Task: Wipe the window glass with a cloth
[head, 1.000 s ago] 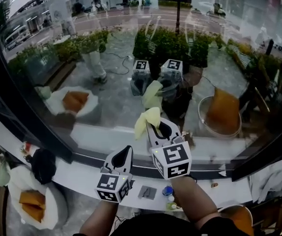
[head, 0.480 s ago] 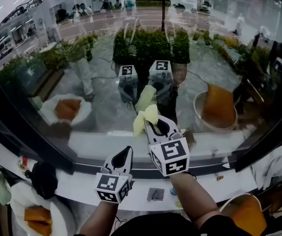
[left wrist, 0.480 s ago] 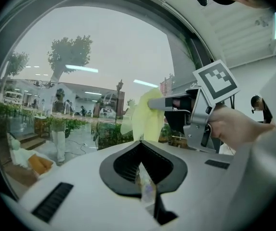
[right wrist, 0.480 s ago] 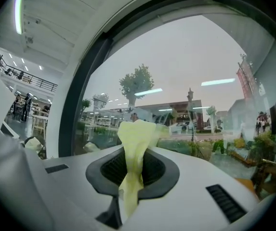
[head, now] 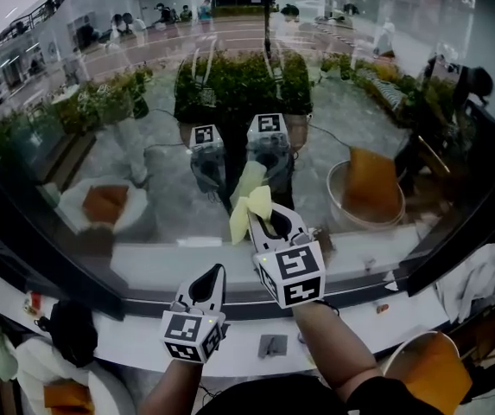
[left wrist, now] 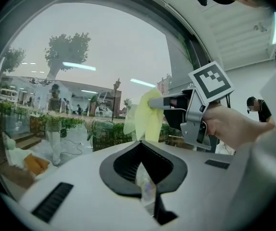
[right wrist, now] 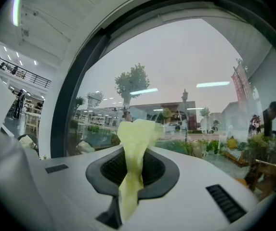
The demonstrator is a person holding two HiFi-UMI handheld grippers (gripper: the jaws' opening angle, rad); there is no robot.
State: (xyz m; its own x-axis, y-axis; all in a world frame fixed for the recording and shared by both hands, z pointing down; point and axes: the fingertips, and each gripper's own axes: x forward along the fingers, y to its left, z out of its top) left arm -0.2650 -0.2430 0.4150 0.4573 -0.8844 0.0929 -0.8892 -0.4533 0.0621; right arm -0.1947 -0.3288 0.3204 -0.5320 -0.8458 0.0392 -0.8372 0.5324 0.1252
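— So, is the wiping under way?

— I'd say so, mid-stroke. The right gripper [head: 262, 219] has its jaws clamped on the cloth [right wrist: 136, 131], a yellow one. The pinched part runs down through the seam, and the loose end bunches out past the tips.

— And the cloth is on the glass [head: 126, 128]?

— Seems to be. From above, the bunch meets its own reflection with no gap I can see, low on the pane and just above the bottom frame.

— What about the other one?

— The left gripper [head: 212, 282] hangs lower, over the sill [head: 135, 322], just beside the right and short of the pane. Its jaws are together. A thin pale sliver shows in the seam, but I can't tell what it is. It carries no cloth.

— So what next?

— A sweep across or upward, I'd guess, as most of the pane lies above and to either side. The cloth must stay pressed flat, with only the soft end on the glass and the hard tips held off it.
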